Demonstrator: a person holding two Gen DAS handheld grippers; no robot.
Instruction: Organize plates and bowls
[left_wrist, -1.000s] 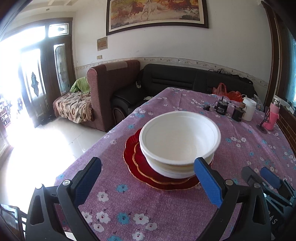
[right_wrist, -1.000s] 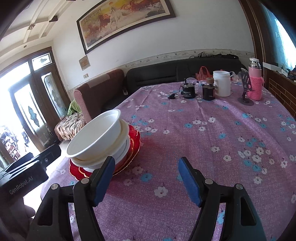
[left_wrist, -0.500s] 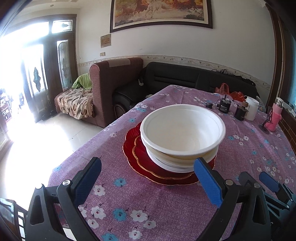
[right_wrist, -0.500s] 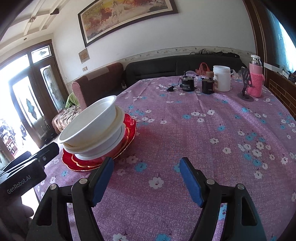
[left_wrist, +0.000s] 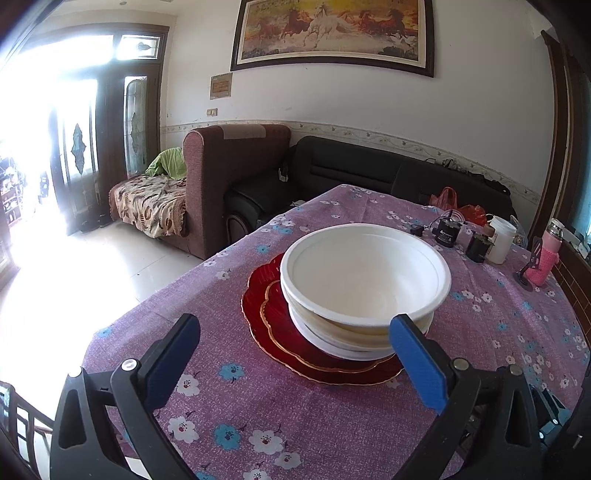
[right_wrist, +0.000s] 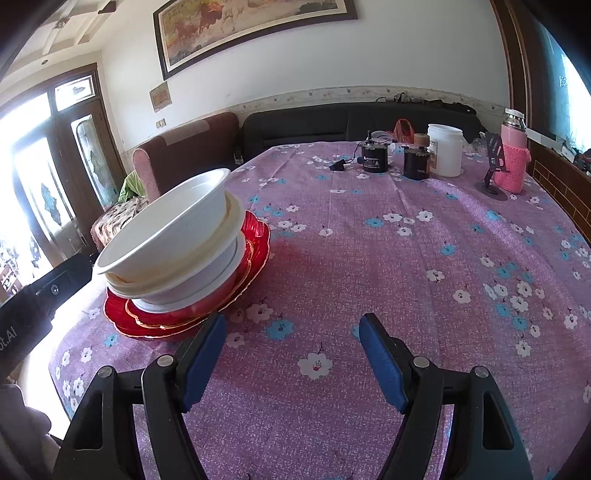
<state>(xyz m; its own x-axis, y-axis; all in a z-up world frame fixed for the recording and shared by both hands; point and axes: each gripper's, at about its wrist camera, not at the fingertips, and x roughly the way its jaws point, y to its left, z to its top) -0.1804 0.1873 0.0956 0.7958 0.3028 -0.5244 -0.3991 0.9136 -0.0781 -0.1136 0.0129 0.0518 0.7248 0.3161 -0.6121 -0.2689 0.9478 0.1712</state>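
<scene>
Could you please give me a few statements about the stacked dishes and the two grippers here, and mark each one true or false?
1. The white bowls sit stacked on the red plates. True.
2. The left gripper is shut on a bowl. False: its fingers are open and hold nothing.
3. The right gripper is open above bare tablecloth. True.
4. The pink bottle stands inside the top bowl. False: it stands at the far side of the table.
5. The top bowl holds food. False: it looks empty.
</scene>
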